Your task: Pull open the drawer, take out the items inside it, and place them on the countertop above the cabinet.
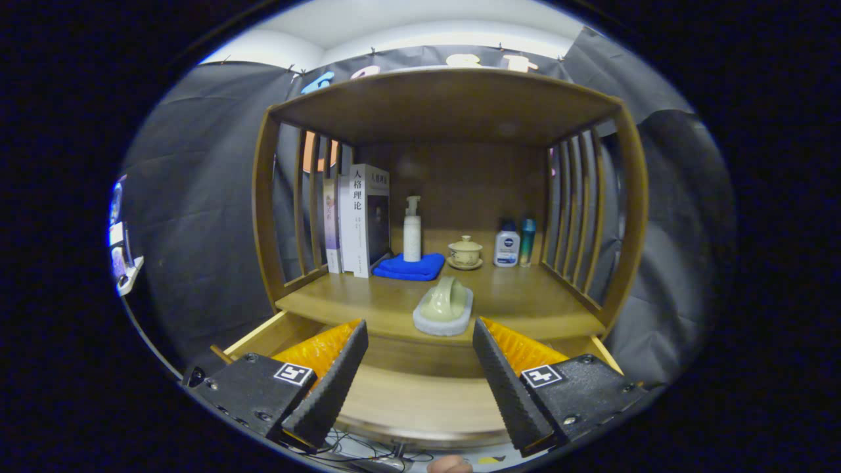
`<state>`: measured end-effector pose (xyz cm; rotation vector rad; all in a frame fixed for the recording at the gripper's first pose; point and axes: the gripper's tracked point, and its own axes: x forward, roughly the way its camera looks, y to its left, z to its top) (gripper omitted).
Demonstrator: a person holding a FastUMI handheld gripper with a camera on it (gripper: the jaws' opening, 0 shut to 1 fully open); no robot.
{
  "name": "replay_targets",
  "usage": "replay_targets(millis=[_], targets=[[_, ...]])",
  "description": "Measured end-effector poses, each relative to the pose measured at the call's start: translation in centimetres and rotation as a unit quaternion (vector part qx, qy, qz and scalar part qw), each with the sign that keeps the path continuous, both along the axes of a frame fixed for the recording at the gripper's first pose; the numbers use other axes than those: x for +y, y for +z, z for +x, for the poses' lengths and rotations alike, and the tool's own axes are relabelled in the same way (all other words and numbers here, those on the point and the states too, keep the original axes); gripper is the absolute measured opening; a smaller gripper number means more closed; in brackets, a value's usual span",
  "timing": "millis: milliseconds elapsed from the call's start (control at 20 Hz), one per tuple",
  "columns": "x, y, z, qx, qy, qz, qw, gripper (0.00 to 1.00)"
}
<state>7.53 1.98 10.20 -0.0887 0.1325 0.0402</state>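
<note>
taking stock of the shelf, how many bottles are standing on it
3: a white pump bottle behind the blue cloth, and a white-and-blue bottle beside a slim teal bottle near the right slats. The books may hide more.

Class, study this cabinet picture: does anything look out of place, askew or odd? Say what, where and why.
The scrubbing brush sits alone at the countertop's front edge, overhanging the open drawer, while the other things stand neatly at the back. The gripper hovers over the drawer, jaws open, holding nothing.
</note>
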Motion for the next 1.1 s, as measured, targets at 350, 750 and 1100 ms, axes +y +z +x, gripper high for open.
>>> replay_targets(millis=[350,750,1100], targets=[[-0.5,-5.2,-6.4,-0.041,-0.046,0.007,0.998,1.0],[-1.3,-12.3,-5.9,-0.03,-0.064,0.009,0.997,1.0],[0.1,-13.9,-4.3,-0.016,-0.052,0.012,0.998,1.0]])
